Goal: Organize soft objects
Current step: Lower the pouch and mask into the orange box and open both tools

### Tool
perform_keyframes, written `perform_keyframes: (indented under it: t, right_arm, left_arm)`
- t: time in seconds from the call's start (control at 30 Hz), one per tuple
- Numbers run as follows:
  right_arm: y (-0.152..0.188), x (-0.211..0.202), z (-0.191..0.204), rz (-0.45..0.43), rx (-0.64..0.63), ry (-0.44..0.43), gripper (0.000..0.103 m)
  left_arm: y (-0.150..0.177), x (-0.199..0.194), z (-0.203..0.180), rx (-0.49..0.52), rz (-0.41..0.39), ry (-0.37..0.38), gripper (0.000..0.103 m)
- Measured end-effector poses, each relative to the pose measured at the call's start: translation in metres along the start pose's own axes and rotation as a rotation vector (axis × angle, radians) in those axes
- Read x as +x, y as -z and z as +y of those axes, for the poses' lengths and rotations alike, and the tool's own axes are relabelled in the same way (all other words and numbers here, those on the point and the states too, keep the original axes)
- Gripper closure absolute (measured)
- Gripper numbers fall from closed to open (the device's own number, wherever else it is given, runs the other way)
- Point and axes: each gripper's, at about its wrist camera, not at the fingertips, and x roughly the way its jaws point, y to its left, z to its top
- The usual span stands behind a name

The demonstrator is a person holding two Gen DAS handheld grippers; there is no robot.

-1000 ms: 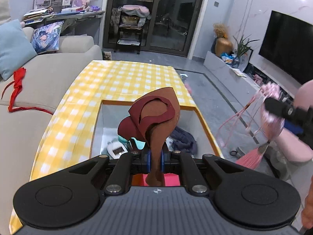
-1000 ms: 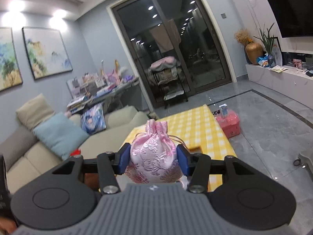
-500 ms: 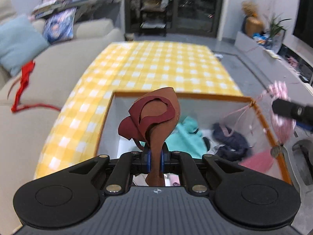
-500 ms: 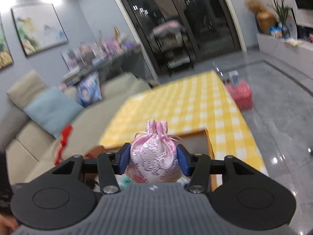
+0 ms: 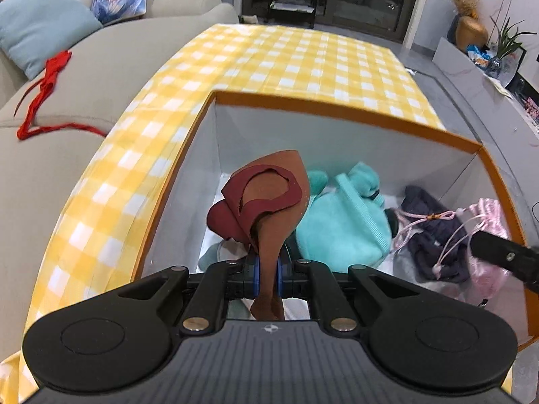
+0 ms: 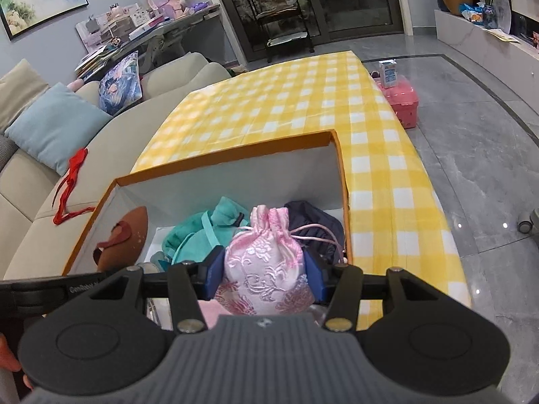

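A: What does the left gripper (image 5: 267, 277) have?
B: It is clamped on a brown leather piece (image 5: 269, 208), which stands up from the pinched stem over the near left part of the orange-rimmed box (image 5: 337, 109).
A: And the right gripper (image 6: 264, 274)?
B: Its pads squeeze a pink pouch (image 6: 266, 266), held above the box's near right corner (the cords trail down inside).
A: What lies in the box?
B: A teal plush thing (image 5: 343, 222) at the middle of the floor and a dark cloth (image 5: 434, 235) to its right. The box sits on a yellow checked cloth (image 5: 286, 60); a red ribbon (image 5: 43, 91) lies on the sofa (image 5: 111, 67) left of the box.
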Motion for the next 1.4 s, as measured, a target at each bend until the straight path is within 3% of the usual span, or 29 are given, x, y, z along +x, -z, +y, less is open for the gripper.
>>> perform_keyframes:
  t: [0.1, 0.17, 0.23, 0.27, 0.33, 0.53, 0.6, 0.67, 0.73, 0.9, 1.03, 1.2, 1.27, 1.4]
  right_arm:
    - [0.001, 0.001, 0.0, -0.001, 0.005, -0.006, 0.053]
    - [0.002, 0.002, 0.002, -0.001, 0.001, -0.006, 0.053]
    - [0.001, 0.002, 0.004, -0.003, -0.003, -0.009, 0.053]
    - [0.001, 0.002, 0.004, -0.003, -0.005, -0.009, 0.053]
    - [0.0, 0.003, 0.004, -0.004, -0.007, -0.009, 0.053]
    - [0.001, 0.002, 0.006, -0.005, -0.012, -0.023, 0.053]
    - [0.001, 0.0, 0.008, -0.02, -0.021, -0.041, 0.053]
    - [0.002, -0.003, 0.01, -0.043, -0.028, -0.051, 0.053]
    - [0.002, -0.007, 0.011, -0.074, -0.035, -0.065, 0.053]
    - [0.003, -0.009, 0.016, -0.094, -0.075, -0.085, 0.052]
    - [0.005, -0.002, 0.016, -0.078, -0.075, -0.056, 0.051]
    - [0.006, -0.002, 0.024, -0.079, -0.123, -0.022, 0.035]
    - [0.008, -0.002, 0.031, -0.086, -0.175, 0.012, 0.019]
    - [0.013, -0.003, 0.041, -0.095, -0.239, 0.005, 0.01]
  left_arm:
    - [0.002, 0.005, 0.005, -0.033, 0.005, -0.004, 0.091]
    - [0.002, 0.006, 0.007, -0.051, 0.007, 0.001, 0.083]
    - [0.003, 0.006, 0.009, -0.059, -0.001, 0.009, 0.063]
    - [0.002, 0.005, 0.009, -0.058, -0.008, 0.016, 0.06]
    - [0.002, 0.003, 0.009, -0.056, -0.028, 0.053, 0.042]
    - [0.003, -0.012, 0.0, -0.071, -0.122, 0.08, 0.016]
    - [0.003, -0.018, 0.0, -0.06, -0.163, 0.127, 0.015]
    - [0.003, -0.021, 0.002, -0.062, -0.168, 0.212, 0.009]
    - [0.003, -0.023, 0.004, -0.078, -0.171, 0.249, 0.009]
    - [0.004, -0.024, 0.006, -0.113, -0.168, 0.246, 0.009]
    - [0.007, -0.021, 0.001, -0.048, -0.142, 0.207, 0.009]
    - [0.007, -0.023, 0.009, -0.115, -0.115, 0.338, 0.009]
    - [0.006, -0.026, 0.01, -0.118, -0.119, 0.312, 0.009]
    - [0.005, -0.032, 0.006, -0.076, -0.137, 0.213, 0.009]
